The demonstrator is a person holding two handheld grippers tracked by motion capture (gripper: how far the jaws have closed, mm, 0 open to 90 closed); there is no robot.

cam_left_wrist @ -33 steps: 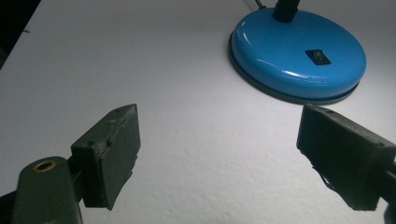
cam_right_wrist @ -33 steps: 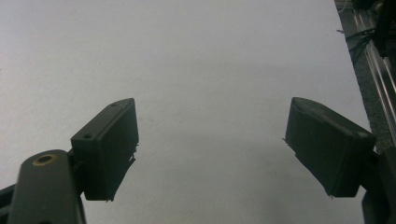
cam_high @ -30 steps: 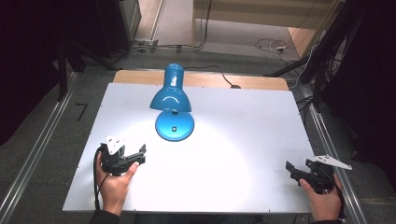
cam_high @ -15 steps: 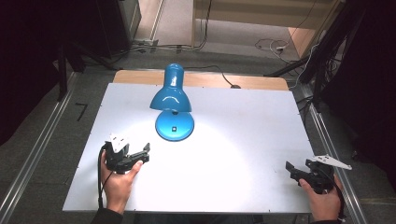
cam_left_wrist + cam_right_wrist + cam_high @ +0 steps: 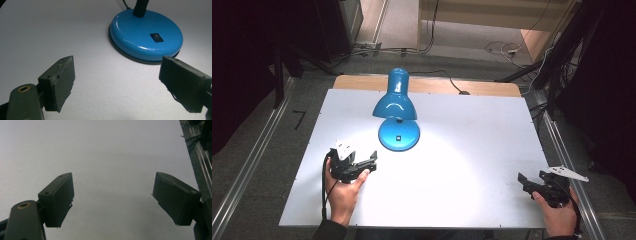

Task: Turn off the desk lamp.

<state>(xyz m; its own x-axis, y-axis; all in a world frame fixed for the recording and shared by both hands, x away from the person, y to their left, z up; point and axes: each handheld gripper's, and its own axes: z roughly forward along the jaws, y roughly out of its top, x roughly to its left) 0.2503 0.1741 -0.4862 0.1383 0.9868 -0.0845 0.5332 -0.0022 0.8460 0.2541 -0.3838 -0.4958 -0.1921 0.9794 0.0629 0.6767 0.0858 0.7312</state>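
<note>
- My left gripper (image 5: 367,165): jaws spread wide, holding nothing, aimed at the lamp base (image 5: 146,37) just ahead.
- My right gripper (image 5: 532,184): jaws wide apart, empty, above the bare table (image 5: 472,130) near its right edge.
- Blue desk lamp (image 5: 395,102): upright at table rear-centre, shade facing down, neck leaning toward me.

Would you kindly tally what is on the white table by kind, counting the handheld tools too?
Blue desk lamp: 1, lit, with a black rocker switch on its base.
Handheld tools: 2, the left tool and the right tool, both with jaws apart and holding nothing.
Total: 3 things on the table.
</note>
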